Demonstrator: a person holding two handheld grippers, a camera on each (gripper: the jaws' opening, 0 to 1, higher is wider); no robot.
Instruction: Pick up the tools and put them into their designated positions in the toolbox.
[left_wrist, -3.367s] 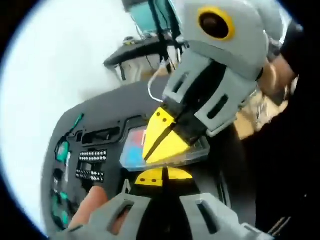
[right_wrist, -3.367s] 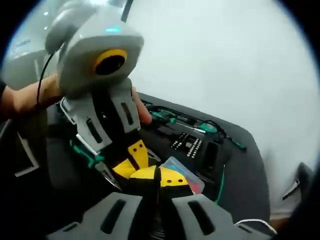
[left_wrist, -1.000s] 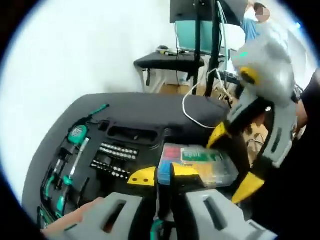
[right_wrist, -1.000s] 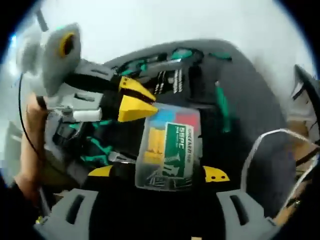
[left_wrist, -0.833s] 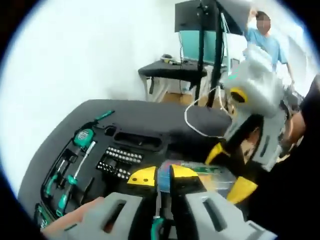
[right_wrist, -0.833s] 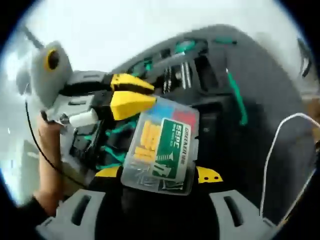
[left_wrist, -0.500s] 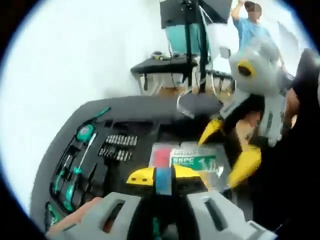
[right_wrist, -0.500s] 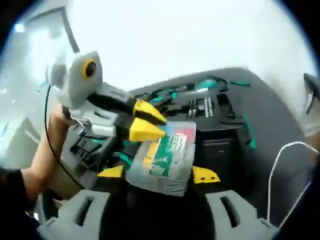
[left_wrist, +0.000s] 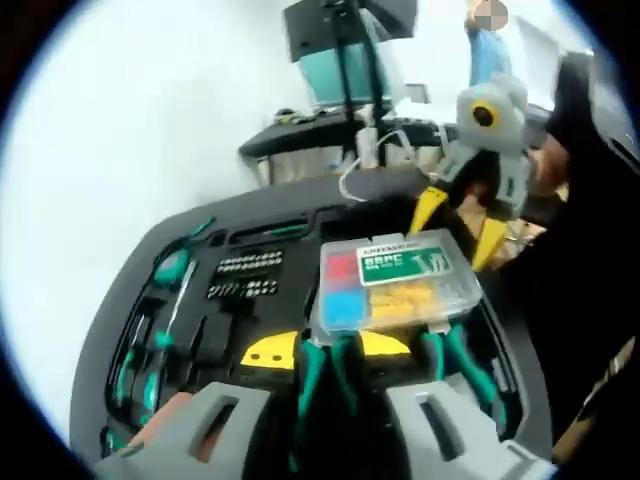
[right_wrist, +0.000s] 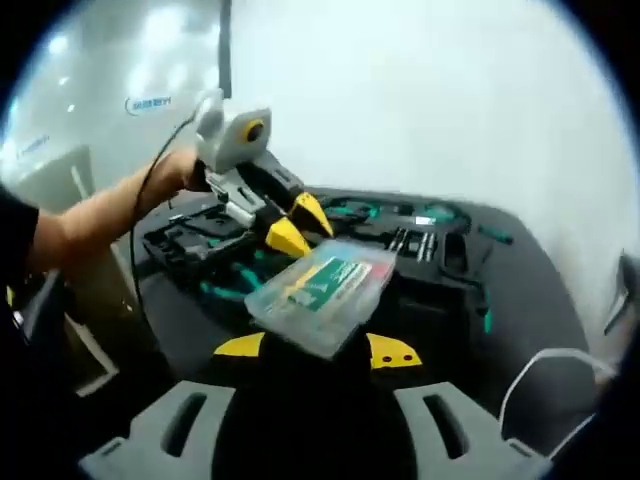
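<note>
A clear plastic screw box (right_wrist: 320, 288) with a green label is clamped between the yellow tips of my right gripper (right_wrist: 316, 350), held tilted above the toolbox. In the left gripper view the same box (left_wrist: 395, 280) hangs in front, with the right gripper (left_wrist: 458, 228) gripping its far edge. My left gripper (left_wrist: 328, 348) is open, with nothing between its tips, above green-handled pliers (left_wrist: 320, 375). Seen from the right, the left gripper (right_wrist: 297, 226) hovers a short way beyond the box. The black toolbox (left_wrist: 215, 325) holds a screwdriver (left_wrist: 178, 290) and rows of bits (left_wrist: 245, 275).
The toolbox (right_wrist: 440, 262) lies open on a dark round table. A hand and sleeve (right_wrist: 100, 225) carry the left gripper. A white cable (right_wrist: 530, 385) trails off the table at the right. Behind the table stand a desk with a monitor (left_wrist: 330, 130) and a person (left_wrist: 490, 50).
The right gripper has taken the screw box and lifted it off the toolbox. The left gripper has drawn away from the box; its jaws stand wider apart.
</note>
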